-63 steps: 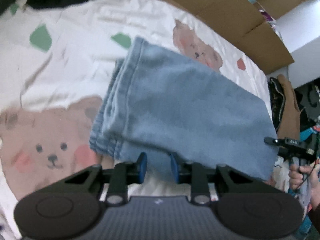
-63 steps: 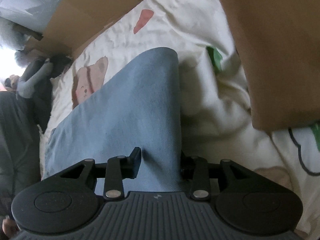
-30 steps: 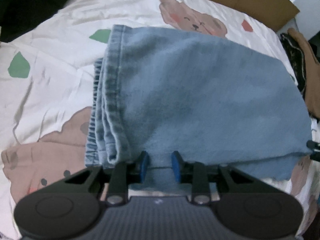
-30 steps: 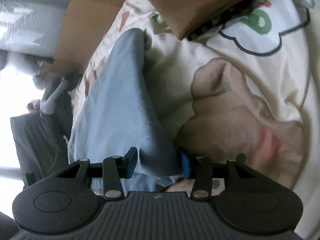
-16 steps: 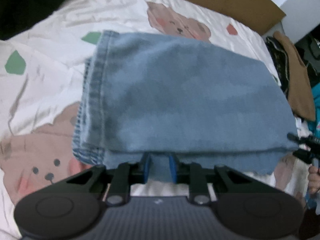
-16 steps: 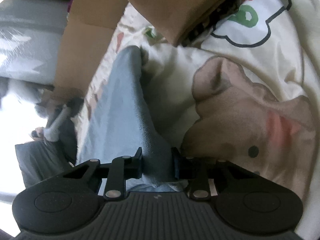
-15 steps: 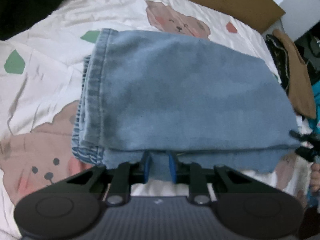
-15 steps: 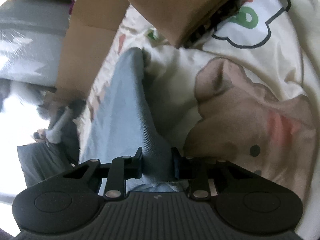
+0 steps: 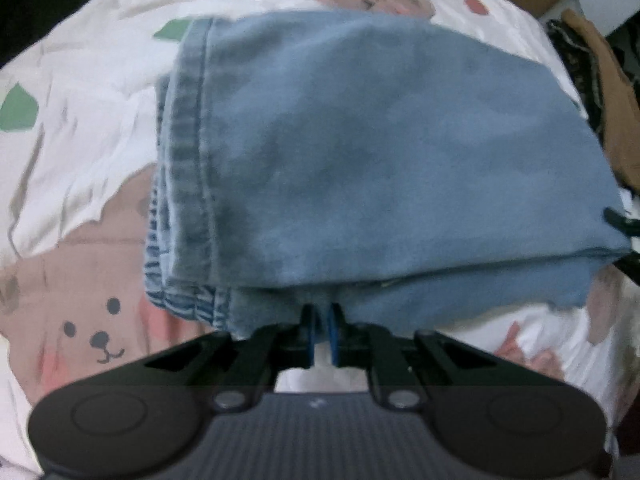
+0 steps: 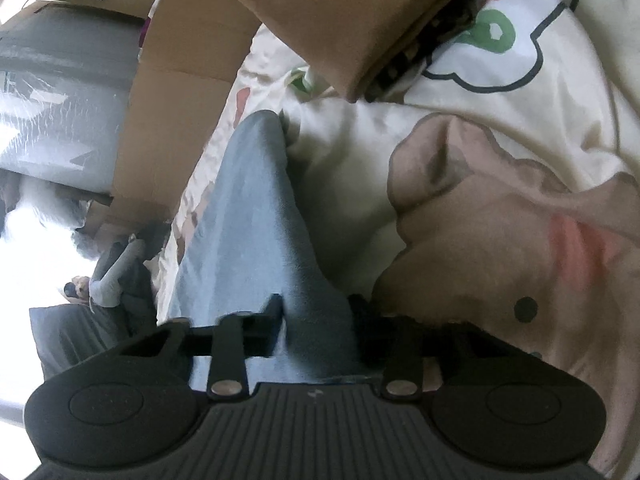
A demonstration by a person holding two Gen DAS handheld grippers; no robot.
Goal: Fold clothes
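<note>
Left wrist view first: the folded jeans (image 9: 360, 152) lie flat on the bedsheet (image 9: 80, 92), a soft, faded blue denim slab with stacked stitched hems bunched along its left side and a smooth top face running off to the right. The near edge of the denim sits right at the left gripper (image 9: 321, 326), whose blue-padded jaws are closing, nearly together, with a thin lip of the jeans' lower layer pinched between them. The sheet beneath is white cotton, creased, printed with brown bears and green patches. At far right a brown garment (image 9: 608, 92) lies just beside the jeans.

Over to the right wrist view: the jeans (image 10: 256, 216) rise as a rounded fold ridge, running away from the camera. The right gripper (image 10: 316, 320) is clamped on that thick fold, denim filling the gap between its black fingers. Cardboard (image 10: 168, 92) stands behind, and a tan cushion-like bundle (image 10: 352, 12) rests on the sheet.
</note>
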